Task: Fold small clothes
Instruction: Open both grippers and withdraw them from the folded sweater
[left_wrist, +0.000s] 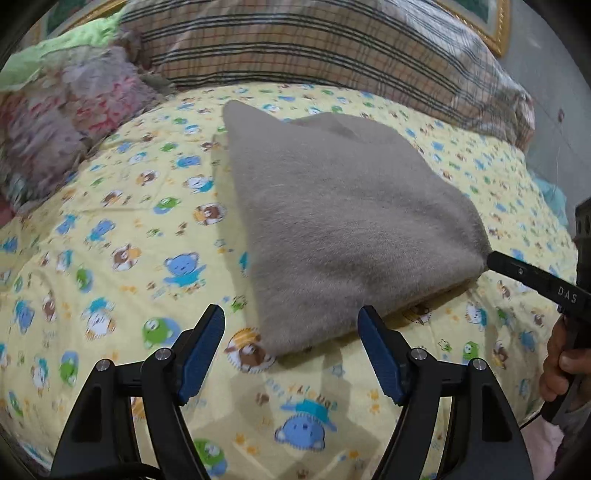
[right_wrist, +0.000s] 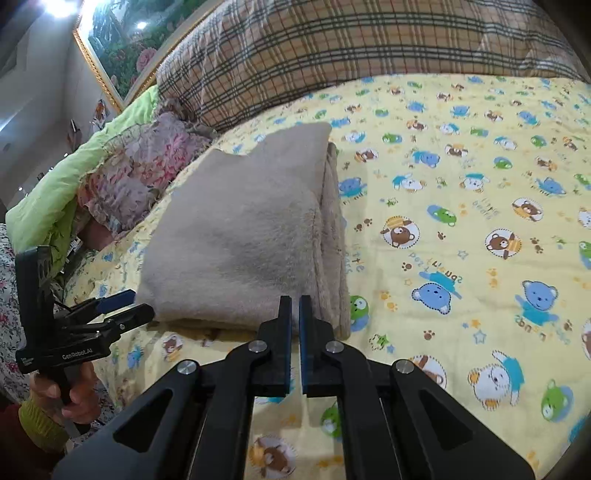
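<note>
Left wrist view: the folded grey-beige fleece garment (left_wrist: 347, 229) lies on the yellow bedsheet printed with cartoon bears (left_wrist: 110, 266), its near corner just ahead of the left gripper (left_wrist: 291, 328), whose blue-padded jaws stand wide apart with nothing between them. At the garment's right corner the tip of the right gripper (left_wrist: 493, 258) meets the fleece edge, a hand (left_wrist: 561, 365) on its grip. In the right wrist view, the right gripper (right_wrist: 294, 301) has its jaws drawn nearly together with no cloth seen between them, their tips at the garment's near edge beside the stacked folds. A brown plaid pillow (right_wrist: 369, 48) lies beyond the garment, well apart.
</note>
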